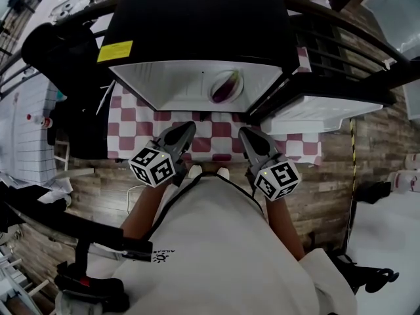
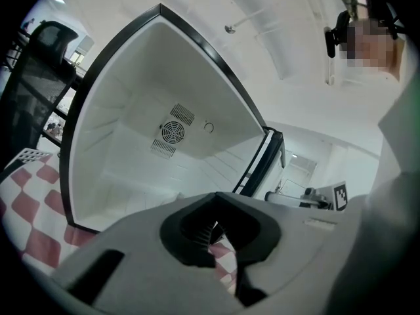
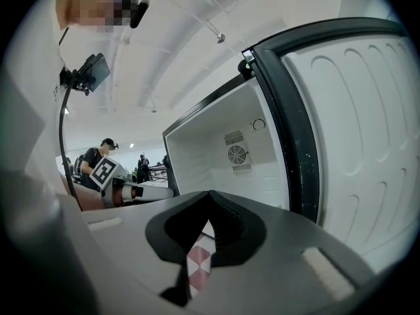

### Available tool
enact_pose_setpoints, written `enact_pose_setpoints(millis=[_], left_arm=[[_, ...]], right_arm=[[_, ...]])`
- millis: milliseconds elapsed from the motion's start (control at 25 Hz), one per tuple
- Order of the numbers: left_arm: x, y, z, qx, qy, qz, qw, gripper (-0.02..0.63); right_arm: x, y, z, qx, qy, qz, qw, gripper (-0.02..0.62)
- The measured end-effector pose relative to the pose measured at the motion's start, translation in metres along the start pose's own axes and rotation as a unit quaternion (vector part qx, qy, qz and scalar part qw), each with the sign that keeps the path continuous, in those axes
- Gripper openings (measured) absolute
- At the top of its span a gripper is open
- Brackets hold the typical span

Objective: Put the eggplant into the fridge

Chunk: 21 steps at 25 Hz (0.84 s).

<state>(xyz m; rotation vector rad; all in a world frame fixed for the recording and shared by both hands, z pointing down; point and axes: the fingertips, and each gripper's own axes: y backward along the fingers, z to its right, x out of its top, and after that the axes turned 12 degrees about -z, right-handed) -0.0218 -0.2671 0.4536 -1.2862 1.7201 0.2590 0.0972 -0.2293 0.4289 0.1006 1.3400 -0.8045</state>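
Observation:
A small fridge [image 1: 177, 84] with a black top stands open on a checkered cloth, and its door [image 1: 328, 113] swings out to the right. The purple eggplant [image 1: 225, 86] lies on a white round plate [image 1: 237, 77] inside the white compartment. My left gripper [image 1: 187, 128] and right gripper [image 1: 246, 134] hover side by side just in front of the opening, close to my body. Both have their tips together and hold nothing. The left gripper view shows the shut gripper [image 2: 216, 199] facing the bare fridge interior [image 2: 144, 143]. The right gripper [image 3: 210, 195] faces the interior [image 3: 230, 156] beside the door [image 3: 354, 143]; the eggplant is hidden in both.
The red and white checkered cloth [image 1: 131, 126] covers the table under the fridge. A black curved rail [image 1: 59, 18] runs behind it, and a black chair [image 2: 39, 64] stands at the left. The floor [image 1: 341, 182] is wood planks. People stand far off [image 3: 98, 156].

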Motion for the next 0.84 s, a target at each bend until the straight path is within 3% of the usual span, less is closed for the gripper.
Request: enact_pose_setpoints(millis=[840], left_arm=[[0.005,-0.014,-0.008,-0.014,-0.011,-0.013,0.9998,0.005]], right_arm=[[-0.002,0.002,0.003,-0.025,0.002,-0.006,1.000,0.006]])
